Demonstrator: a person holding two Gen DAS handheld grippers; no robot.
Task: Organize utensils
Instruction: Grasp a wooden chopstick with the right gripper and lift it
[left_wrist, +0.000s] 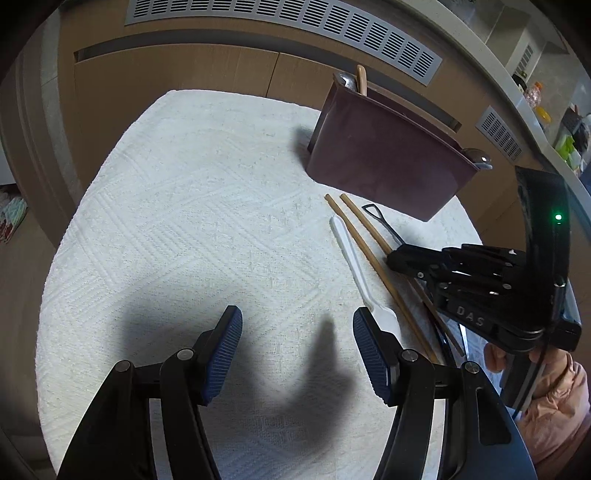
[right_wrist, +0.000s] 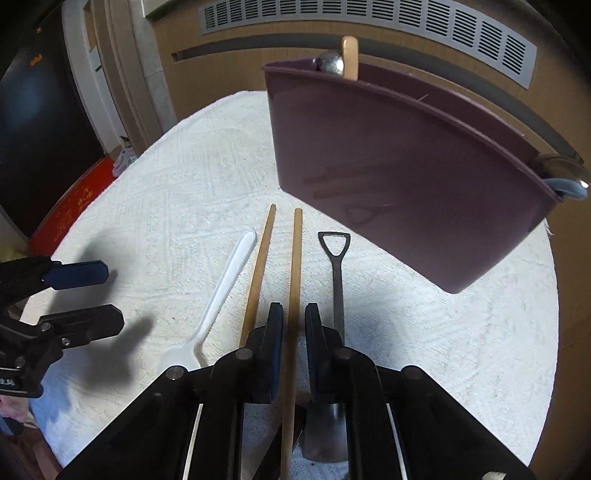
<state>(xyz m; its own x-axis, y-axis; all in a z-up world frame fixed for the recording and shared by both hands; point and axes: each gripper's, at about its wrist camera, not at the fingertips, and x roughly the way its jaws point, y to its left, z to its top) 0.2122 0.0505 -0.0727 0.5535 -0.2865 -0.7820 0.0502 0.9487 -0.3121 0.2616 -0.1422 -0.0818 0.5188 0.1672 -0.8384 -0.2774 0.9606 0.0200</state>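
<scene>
The right gripper (right_wrist: 293, 332) is seen closed narrowly on the right-hand wooden chopstick (right_wrist: 293, 295); the left gripper (left_wrist: 297, 347) is held open and empty. On the white textured cloth (left_wrist: 184, 221) a maroon plastic utensil holder (right_wrist: 399, 170) stands, with a white plastic spoon (right_wrist: 221, 295), the second chopstick (right_wrist: 258, 273) and a dark metal shovel-handled spoon (right_wrist: 337, 273) laid before it.

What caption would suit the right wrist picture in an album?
Right gripper closes around one wooden chopstick on the white towel, between its twin and a metal spoon.
</scene>
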